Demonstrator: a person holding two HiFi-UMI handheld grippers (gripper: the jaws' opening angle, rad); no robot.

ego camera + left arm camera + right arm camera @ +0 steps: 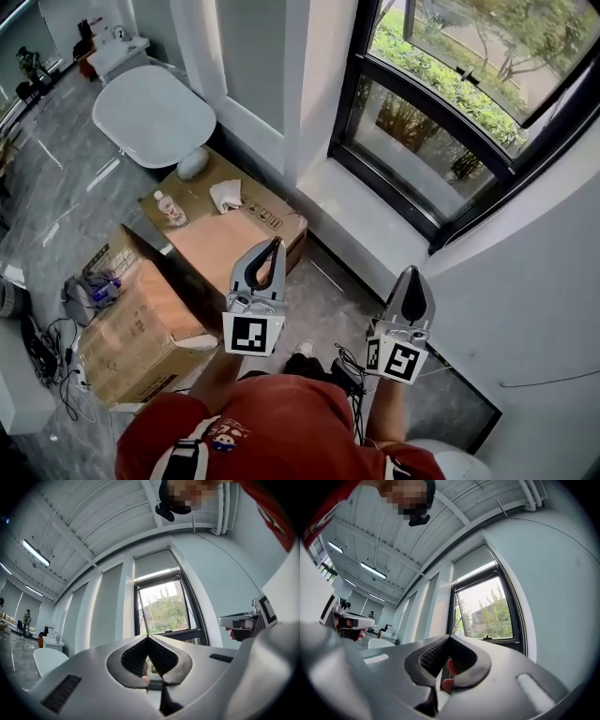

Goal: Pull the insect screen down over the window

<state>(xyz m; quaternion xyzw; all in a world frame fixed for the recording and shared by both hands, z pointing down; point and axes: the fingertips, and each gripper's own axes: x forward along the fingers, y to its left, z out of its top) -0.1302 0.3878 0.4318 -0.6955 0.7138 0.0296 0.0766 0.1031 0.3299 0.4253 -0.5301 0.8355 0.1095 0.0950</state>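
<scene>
The black-framed window [441, 112] is ahead to the right, its glass showing green trees. In the left gripper view a grey screen panel [152, 564] covers the top of the window [164, 609], with glass bare below it. The right gripper view shows the same panel [474, 560] above the open glass [487, 613]. My left gripper [275, 244] and right gripper [412, 274] are held side by side in front of my chest, short of the window sill [375, 220]. Both point toward the window, shut, with nothing between the jaws [148, 637] [450, 637].
Cardboard boxes [141, 328] stand on the floor at my left, one with a water bottle [171, 208] and a crumpled cloth [225, 195] on top. A white round table [155, 114] is behind them. Cables [47, 361] lie at the far left. A grey wall [534, 281] rises at the right.
</scene>
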